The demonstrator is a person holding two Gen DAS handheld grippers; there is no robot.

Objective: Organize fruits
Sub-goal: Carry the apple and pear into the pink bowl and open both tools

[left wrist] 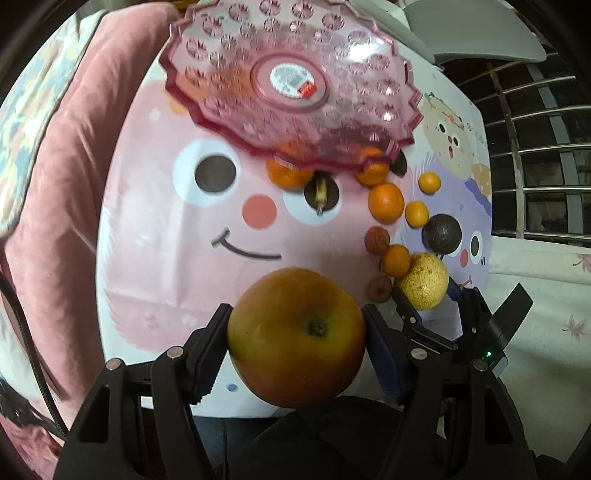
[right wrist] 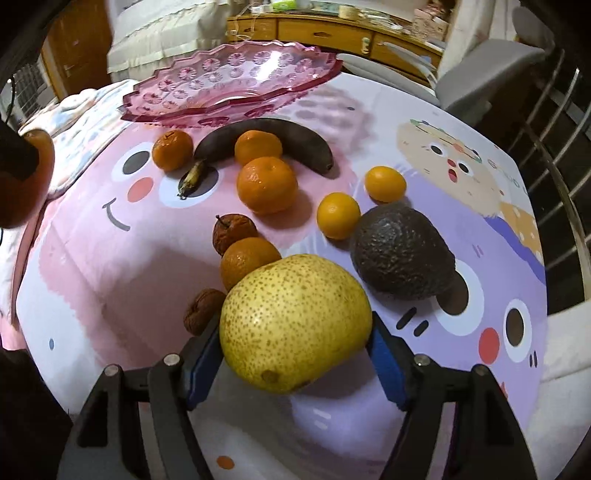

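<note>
My left gripper is shut on a red-yellow apple, held in the air over the cartoon tablecloth. My right gripper is shut on a speckled yellow pear, its blue pads on both sides; the pear also shows in the left wrist view. A pink faceted plate stands at the back, with nothing on it. In front of it lie a dark banana, several mandarins, an avocado, a shrivelled fruit and a walnut.
A pink cushion lies along the table's left side. Metal railing runs on the right. A grey chair and a wooden cabinet stand behind the table.
</note>
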